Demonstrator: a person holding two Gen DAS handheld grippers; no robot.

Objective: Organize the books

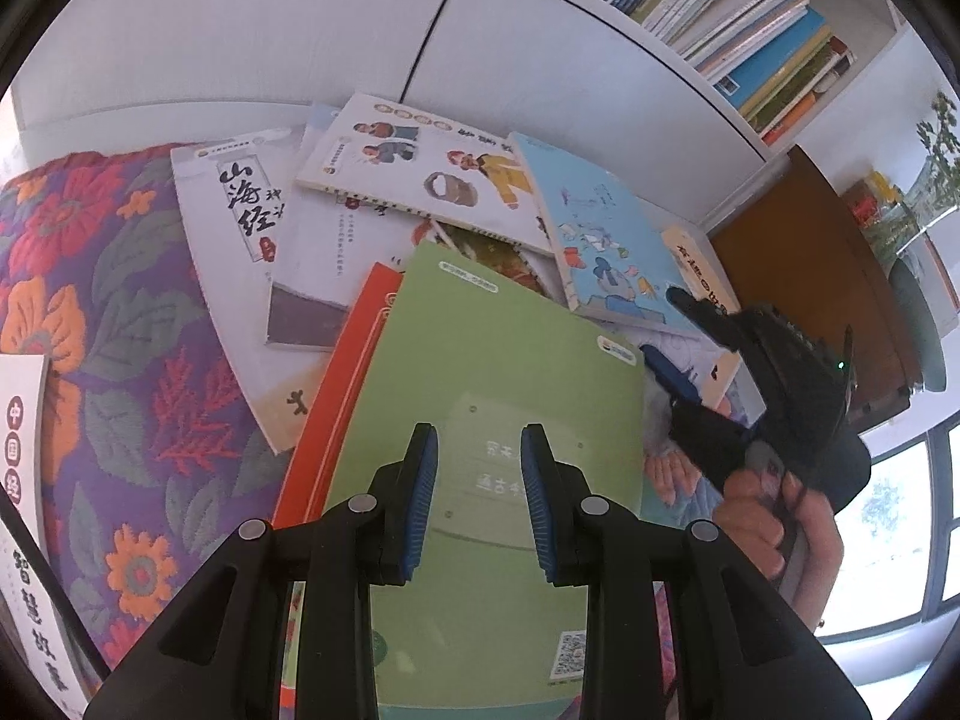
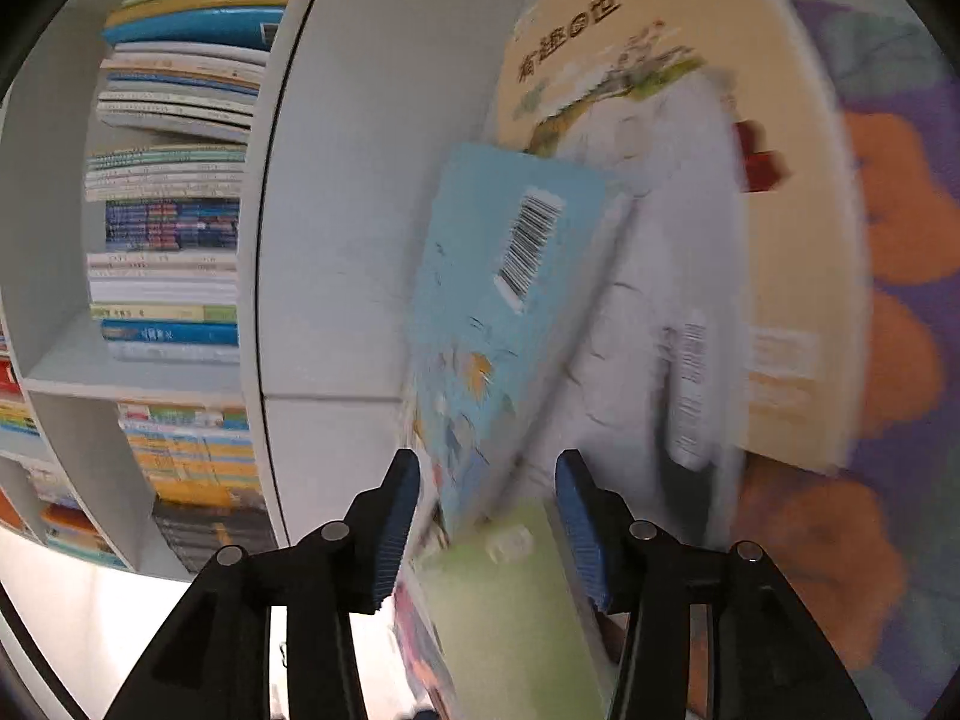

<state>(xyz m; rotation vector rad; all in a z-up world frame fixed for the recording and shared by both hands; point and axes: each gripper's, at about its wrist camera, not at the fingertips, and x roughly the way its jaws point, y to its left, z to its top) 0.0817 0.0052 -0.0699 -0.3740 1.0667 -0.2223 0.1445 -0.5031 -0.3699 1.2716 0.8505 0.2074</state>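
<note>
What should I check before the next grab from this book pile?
1. Left gripper free: ok, nothing between its pads, green book lies below.
2. Right gripper free: ok, jaws apart, no pad pressing a book.
3. Right view sharp: not ok, blurred.
4. Blue book settled: cannot tell, it looks tilted.
5. Shelf room: cannot tell; the visible rows look full.
6. Grippers apart: ok, right one sits at the pile's right edge.
</note>
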